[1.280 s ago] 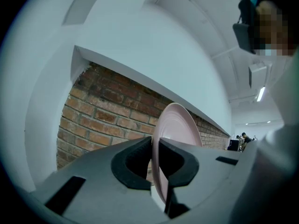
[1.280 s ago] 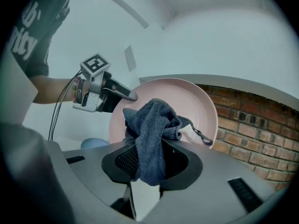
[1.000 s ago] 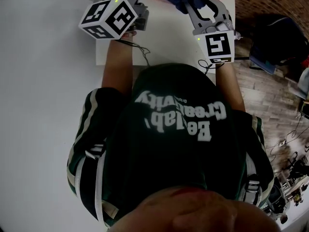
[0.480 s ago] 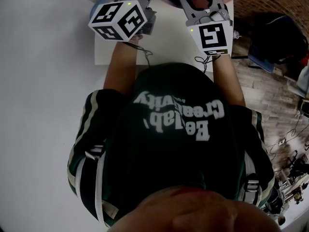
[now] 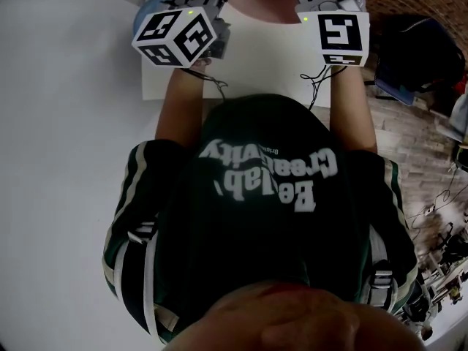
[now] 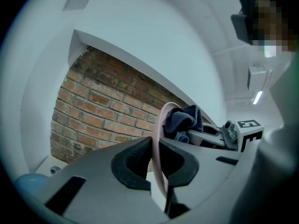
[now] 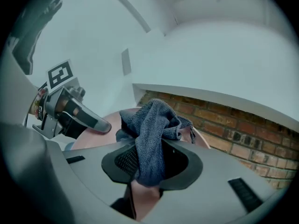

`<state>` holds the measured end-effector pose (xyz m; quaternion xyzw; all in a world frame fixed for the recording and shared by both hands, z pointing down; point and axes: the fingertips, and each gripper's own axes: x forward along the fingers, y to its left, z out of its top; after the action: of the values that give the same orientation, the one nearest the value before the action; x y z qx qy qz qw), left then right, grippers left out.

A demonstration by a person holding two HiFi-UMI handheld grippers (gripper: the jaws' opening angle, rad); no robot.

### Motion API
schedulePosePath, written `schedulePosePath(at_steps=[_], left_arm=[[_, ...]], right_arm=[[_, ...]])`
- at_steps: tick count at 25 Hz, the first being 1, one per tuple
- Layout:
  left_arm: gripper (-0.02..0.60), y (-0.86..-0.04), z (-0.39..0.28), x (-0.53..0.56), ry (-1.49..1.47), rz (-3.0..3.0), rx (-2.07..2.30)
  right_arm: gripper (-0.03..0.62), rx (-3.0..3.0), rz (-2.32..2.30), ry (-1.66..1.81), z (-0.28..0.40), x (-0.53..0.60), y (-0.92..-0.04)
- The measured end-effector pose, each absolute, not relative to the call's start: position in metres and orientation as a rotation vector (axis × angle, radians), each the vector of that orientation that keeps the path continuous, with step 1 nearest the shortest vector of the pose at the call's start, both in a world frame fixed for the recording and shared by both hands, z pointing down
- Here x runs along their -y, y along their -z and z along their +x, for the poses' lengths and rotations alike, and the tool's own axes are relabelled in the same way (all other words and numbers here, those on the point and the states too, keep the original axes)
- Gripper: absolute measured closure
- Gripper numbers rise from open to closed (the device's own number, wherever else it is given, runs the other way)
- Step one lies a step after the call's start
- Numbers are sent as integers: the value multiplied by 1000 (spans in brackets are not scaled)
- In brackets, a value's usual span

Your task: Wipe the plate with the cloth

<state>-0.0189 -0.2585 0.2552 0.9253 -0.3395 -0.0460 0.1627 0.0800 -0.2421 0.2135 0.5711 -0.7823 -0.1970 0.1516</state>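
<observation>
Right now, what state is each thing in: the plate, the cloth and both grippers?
pink plate: up on edge, rim pinched by the left gripper.
dark blue cloth: bunched up, clamped in the right gripper, close by the plate's face.
left gripper: shut on the plate's rim.
right gripper: shut on the cloth.
</observation>
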Motion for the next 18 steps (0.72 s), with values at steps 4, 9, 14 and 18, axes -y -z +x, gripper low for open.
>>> schedulePosePath(at_steps=[4,9,14,18], left_arm=[[566,-254,-23,267,135,2625,993],[566,-251,-35,277,154,2609,1044],[565,-247,-43,286,166,2602,1073],[563,-245,-56,283,184,2599,1081]], right_arm=[[488,2211,1681,522,105,247,-217],[489,2167,1697,459,126,243,-236],[490,2151,1654,406,125,237,-262],[490,2155,1599,386,104,224,-278]])
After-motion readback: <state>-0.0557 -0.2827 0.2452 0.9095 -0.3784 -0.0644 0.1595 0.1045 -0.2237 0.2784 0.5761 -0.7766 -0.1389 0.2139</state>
